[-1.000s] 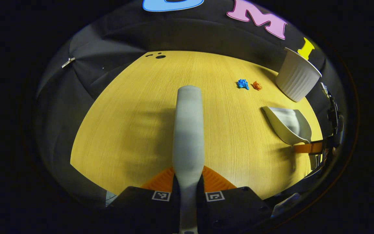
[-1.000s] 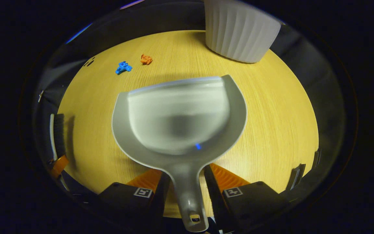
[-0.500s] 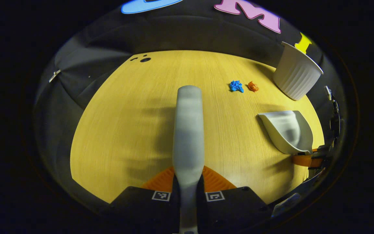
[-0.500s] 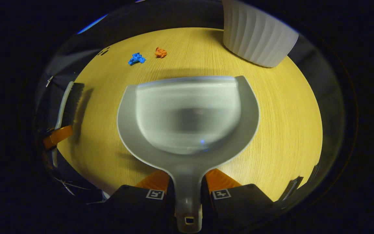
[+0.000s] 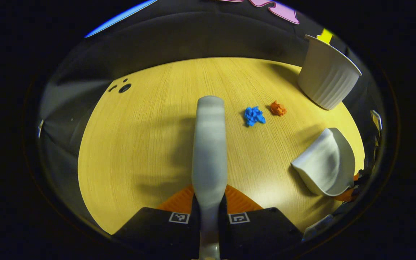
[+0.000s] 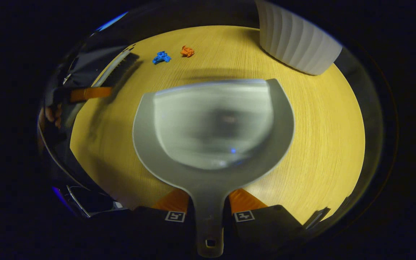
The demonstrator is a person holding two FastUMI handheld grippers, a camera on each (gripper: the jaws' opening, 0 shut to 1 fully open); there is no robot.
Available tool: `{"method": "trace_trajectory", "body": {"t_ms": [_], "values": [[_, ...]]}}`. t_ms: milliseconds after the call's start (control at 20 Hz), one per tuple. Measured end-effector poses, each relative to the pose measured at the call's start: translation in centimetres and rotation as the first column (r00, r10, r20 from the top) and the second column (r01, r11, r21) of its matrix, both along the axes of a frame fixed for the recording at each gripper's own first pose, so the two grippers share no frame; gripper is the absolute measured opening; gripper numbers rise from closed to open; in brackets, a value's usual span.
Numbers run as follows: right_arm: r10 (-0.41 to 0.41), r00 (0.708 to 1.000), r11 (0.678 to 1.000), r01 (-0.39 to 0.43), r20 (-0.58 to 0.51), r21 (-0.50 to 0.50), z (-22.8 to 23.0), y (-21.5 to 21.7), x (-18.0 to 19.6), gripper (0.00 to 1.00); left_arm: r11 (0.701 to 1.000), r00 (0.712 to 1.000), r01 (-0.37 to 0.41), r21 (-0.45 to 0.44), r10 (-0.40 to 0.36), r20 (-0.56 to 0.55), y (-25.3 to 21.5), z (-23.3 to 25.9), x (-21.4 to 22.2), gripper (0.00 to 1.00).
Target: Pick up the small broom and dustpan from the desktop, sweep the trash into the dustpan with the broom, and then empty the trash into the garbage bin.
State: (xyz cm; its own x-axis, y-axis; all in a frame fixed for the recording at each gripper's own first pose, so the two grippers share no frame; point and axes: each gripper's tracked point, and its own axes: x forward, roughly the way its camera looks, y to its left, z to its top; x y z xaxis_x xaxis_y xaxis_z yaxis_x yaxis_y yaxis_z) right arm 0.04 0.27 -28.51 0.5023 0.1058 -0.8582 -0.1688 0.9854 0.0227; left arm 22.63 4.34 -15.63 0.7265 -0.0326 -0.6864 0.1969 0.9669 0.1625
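Observation:
My left gripper [image 5: 209, 202] is shut on the grey broom [image 5: 209, 144], whose back runs straight ahead over the wooden table [image 5: 146, 141]. A blue scrap [image 5: 254, 116] and an orange scrap [image 5: 277, 108] lie just right of the broom's far end. My right gripper [image 6: 208, 207] is shut on the handle of the grey dustpan [image 6: 213, 126], held above the table with its mouth facing away. In the right gripper view the broom [image 6: 116, 70] with its dark bristles hangs at the far left, near the blue scrap [image 6: 161, 57] and orange scrap [image 6: 187, 51]. The dustpan [image 5: 325, 162] shows at the right in the left gripper view.
A white ribbed garbage bin [image 5: 327, 77] stands at the table's far right corner; in the right gripper view the bin [image 6: 296, 41] is beyond the dustpan. Small dark holes [image 5: 124, 87] mark the table's far left. A hand [image 6: 51, 115] holds the other gripper.
The left gripper with the broom has moved forward toward the scraps, which now lie closer. The right gripper has closed on the dustpan handle and the dustpan has tilted.

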Motion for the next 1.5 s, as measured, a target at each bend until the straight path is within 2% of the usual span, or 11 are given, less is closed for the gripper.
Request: {"method": "trace_trajectory", "body": {"t_ms": [150,350,550,700,800,900,1100,1300,1350,1400,1500], "values": [[0.066,0.998,0.997,-0.066,-0.006,-0.033,0.1,-1.2,-0.2,0.37,0.991,0.996,0.085,0.101,-0.085,-0.004,-0.9,0.6,4.1,0.25],[0.103,0.995,0.994,-0.104,-0.016,-0.039,0.3,-1.9,-0.2,0.34,0.936,0.965,0.259,0.239,-0.263,-0.018,-3.1,0.9,8.4,0.26],[0.137,0.99,0.989,-0.138,-0.022,-0.052,0.4,-2.6,0.1,0.34,0.84,0.894,0.445,0.311,-0.438,-0.096,-6.3,0.9,9.8,0.27],[0.157,0.987,0.986,-0.158,-0.027,-0.06,0.5,-3.0,0.3,0.34,0.752,0.823,0.565,0.339,-0.545,-0.163,-8.9,0.8,9.6,0.27],[0.164,0.986,0.984,-0.166,-0.029,-0.06,0.5,-2.9,0.6,0.34,0.699,0.772,0.633,0.333,-0.598,-0.215,-10.5,0.6,8.6,0.27],[0.168,0.985,0.984,-0.17,-0.026,-0.059,1.1,-3.0,0.4,0.34,0.667,0.738,0.675,0.315,-0.621,-0.265,-11.6,-0.3,7.0,0.27],[0.172,0.985,0.983,-0.173,-0.018,-0.062,0.9,-3.0,0.6,0.34,0.648,0.678,0.73,0.217,-0.651,-0.342,-15.0,-2.7,1.8,0.25],[0.176,0.984,0.982,-0.176,-0.013,-0.065,1.0,-3.0,0.6,0.34,0.684,0.646,0.727,0.051,-0.658,-0.386,-17.4,-4.5,-3.4,0.27],[0.179,0.984,0.982,-0.179,-0.009,-0.067,1.0,-3.0,0.6,0.37,0.687,0.627,0.726,-0.005,-0.666,-0.403,-18.1,-4.9,-5.1,0.27],[0.18,0.984,0.981,-0.18,-0.007,-0.069,1.0,-3.1,0.5,0.34,0.687,0.61,0.725,-0.049,-0.674,-0.417,-18.5,-5.0,-6.4,0.24],[0.184,0.983,0.981,-0.184,-0.003,-0.066,1.0,-3.0,0.5,0.34,0.69,0.602,0.719,-0.086,-0.68,-0.418,-18.6,-5.0,-7.1,0.25]]}}
